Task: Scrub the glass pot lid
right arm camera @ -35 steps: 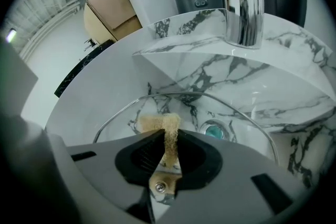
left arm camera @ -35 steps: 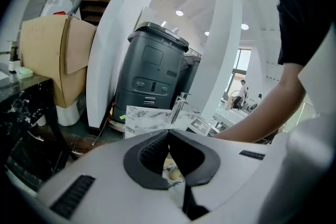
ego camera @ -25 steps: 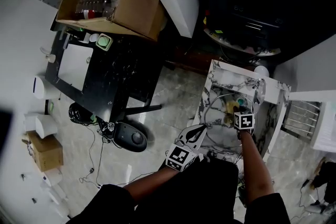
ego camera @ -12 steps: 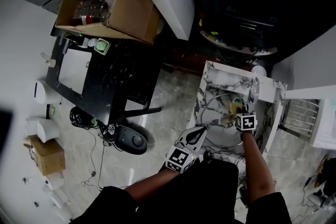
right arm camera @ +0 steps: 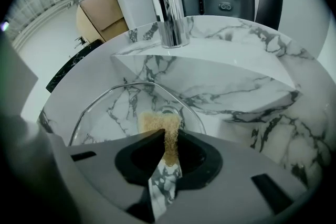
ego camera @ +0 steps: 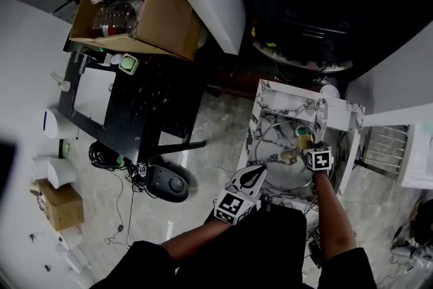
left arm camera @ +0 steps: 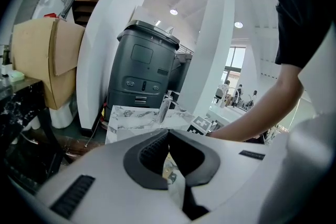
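Tan scrub pad (right arm camera: 157, 124) is clamped in my right gripper (right arm camera: 169, 150) jaws, set against the glass pot lid (right arm camera: 113, 113) lying in the marble sink (right arm camera: 236, 97), lower centre. My left gripper (left arm camera: 168, 136) jaws are closed, empty. Scrubbing appears under way; how much is clean is not discernible.

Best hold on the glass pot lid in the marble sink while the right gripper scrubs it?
Probably the thin rim of the round glass pot lid, on its left arc, coming over the left edge of the white marble sink. The right gripper holds a tan scrub sponge at the middle; the chrome faucet blocks the far side.
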Motion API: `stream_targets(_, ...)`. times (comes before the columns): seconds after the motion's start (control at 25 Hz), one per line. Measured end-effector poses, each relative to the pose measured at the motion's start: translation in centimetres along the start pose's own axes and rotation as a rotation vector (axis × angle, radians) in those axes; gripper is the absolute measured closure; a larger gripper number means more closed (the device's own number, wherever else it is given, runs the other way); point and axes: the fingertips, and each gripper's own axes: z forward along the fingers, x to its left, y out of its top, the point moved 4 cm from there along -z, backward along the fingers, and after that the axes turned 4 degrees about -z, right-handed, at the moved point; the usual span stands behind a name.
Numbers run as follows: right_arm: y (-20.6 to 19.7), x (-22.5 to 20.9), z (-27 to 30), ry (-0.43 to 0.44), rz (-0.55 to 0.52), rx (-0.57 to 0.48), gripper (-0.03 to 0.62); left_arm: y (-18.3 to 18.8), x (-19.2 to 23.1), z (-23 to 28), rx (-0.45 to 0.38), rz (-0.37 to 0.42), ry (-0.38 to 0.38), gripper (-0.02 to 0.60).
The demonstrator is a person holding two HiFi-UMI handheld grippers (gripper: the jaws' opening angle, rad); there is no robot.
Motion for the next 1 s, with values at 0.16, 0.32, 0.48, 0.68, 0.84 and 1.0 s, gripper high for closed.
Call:
stream_targets(0.16,-0.7,-0.4,-0.5,-0.025,0.015,0.018,0.531,-0.2,-0.2,0.1,0.009,0.005,0.004,0.565)
stream_targets(0.32,-1.2,-0.4,-1.0,-0.032,0.025,0.02,0.531,-0.1,-0.5,0.0,0.012,0.011,-0.004,0.565)
stream_targets(0.48,-1.7,-0.3,-1.4,-0.041,-0.002,0.034,0.531,-0.3,-0.7,-0.2,0.008,0.012,-0.014,0.565)
stream_targets(0.68,-2.7,-0.2,-2.2,-0.074,-0.061,0.071,0.531,-0.5,-0.8,-0.4,0.007,0.012,-0.025,0.565)
stream_targets(0.84,-3.6,-0.3,-2.8,-0.085,-0.049,0.09,0.531,-0.5,-0.9,-0.5,0.003,0.011,-0.034,0.565)
stream_targets(1.0,-4.5,0.3,-3.1,-0.08,-0.049,0.116,0.531,-0.5,-0.9,-0.4,0.0,0.016,-0.046,0.565)
